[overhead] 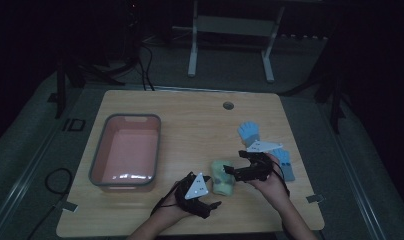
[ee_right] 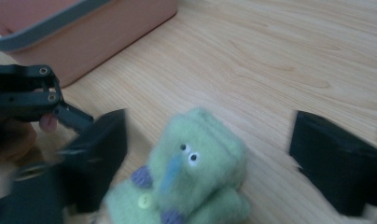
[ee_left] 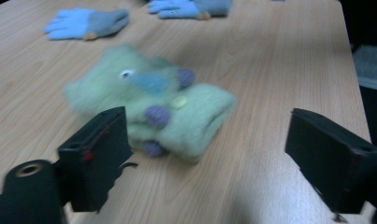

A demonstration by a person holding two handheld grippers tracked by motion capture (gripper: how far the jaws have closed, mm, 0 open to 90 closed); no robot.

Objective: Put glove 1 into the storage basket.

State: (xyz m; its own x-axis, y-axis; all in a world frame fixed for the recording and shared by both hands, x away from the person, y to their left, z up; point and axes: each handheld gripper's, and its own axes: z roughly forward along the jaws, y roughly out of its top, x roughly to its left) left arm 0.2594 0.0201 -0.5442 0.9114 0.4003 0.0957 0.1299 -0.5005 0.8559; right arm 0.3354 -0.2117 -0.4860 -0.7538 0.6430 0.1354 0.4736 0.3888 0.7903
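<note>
A fluffy green glove bundle (overhead: 223,177) with small eyes, a blue patch and purple dots lies on the wooden table (overhead: 190,125) near its front edge. My left gripper (overhead: 211,205) sits just to its front left, and my right gripper (overhead: 233,169) is at its right side. In the left gripper view the green bundle (ee_left: 154,105) lies just ahead of my open left gripper (ee_left: 214,158), touching neither jaw. In the right gripper view the bundle (ee_right: 196,163) lies between the wide-apart jaws of my right gripper (ee_right: 219,158), and neither pad presses on it.
A pink tub (overhead: 97,155) with a grey rim stands at the table's left, also seen as the tub (ee_right: 84,28) in the right gripper view. Two light blue gloves (overhead: 249,131) (overhead: 286,164) lie at the right. A round hole (overhead: 228,105) marks the table's back edge.
</note>
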